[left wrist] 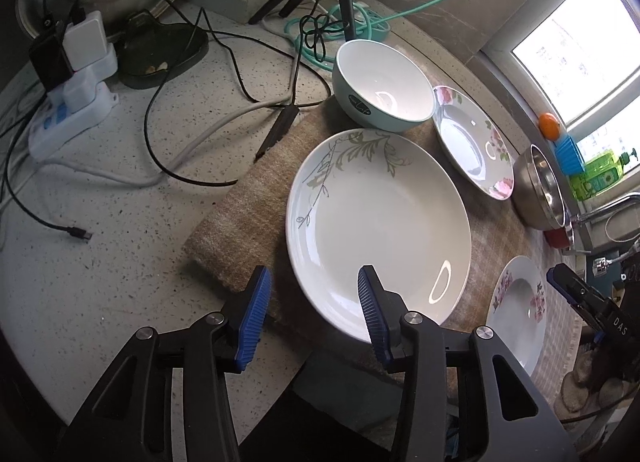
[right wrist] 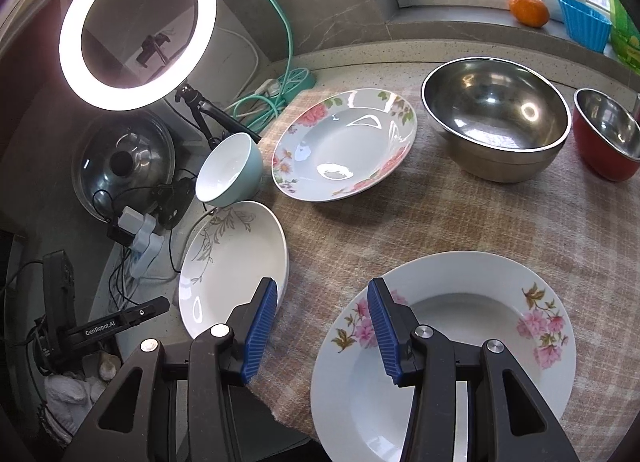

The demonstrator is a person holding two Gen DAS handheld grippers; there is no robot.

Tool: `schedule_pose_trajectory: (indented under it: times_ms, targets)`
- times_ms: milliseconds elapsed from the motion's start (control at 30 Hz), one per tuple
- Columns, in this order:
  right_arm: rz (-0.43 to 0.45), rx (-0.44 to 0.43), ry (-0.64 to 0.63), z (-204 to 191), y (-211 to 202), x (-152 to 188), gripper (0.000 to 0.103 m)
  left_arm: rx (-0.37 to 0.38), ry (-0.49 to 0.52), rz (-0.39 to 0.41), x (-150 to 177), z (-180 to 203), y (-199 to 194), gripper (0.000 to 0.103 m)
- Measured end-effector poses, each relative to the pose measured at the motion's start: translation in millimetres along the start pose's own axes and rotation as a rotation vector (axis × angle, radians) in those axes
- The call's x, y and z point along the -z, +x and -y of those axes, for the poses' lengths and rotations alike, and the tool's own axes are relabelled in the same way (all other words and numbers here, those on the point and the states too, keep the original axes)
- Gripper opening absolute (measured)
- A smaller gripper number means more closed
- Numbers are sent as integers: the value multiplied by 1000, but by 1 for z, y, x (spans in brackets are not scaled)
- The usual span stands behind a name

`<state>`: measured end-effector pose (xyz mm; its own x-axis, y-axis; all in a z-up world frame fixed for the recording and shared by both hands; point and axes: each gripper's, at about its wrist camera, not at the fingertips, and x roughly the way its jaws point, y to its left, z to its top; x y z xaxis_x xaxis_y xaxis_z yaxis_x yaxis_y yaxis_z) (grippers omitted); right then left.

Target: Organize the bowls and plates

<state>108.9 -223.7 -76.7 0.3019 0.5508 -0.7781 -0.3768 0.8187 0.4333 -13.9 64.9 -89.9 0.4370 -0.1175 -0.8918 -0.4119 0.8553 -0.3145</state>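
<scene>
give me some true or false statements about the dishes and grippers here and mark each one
1. The light blue bowl holds food. False: it is empty.
2. The leaf-pattern plate lies on the woven mat. True.
3. Both steel bowls are the same outside. False: the large steel bowl is bare metal, and the smaller bowl is red outside.
4. The right gripper is clamped on the near flowered plate. False: its jaws are open above the plate's rim, holding nothing.
5. The left gripper holds nothing. True.
6. An orange sits on the window sill. True.
</scene>
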Motion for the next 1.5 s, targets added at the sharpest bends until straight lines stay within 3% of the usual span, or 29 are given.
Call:
schedule_pose_trajectory:
  times_ms: [233, 333, 600, 1067, 1500]
  targets:
    - [-33, -4, 17, -17, 24, -9, 34, 38, 49, -4, -27, -3, 14, 43]
    - [-60, 8, 16, -24, 39, -11, 29, 45, 67, -18, -35, -6, 21, 36]
    - [-114, 31, 56, -31, 74, -11, 23, 53, 92, -62, -47, -16, 37, 34]
    - [-149, 50, 72, -37, 95, -9, 20, 83, 135, -123, -48, -18, 50, 24]
    - [-183, 52, 90, -38, 110, -7, 9, 86, 172, -147, -48, -13, 59, 15]
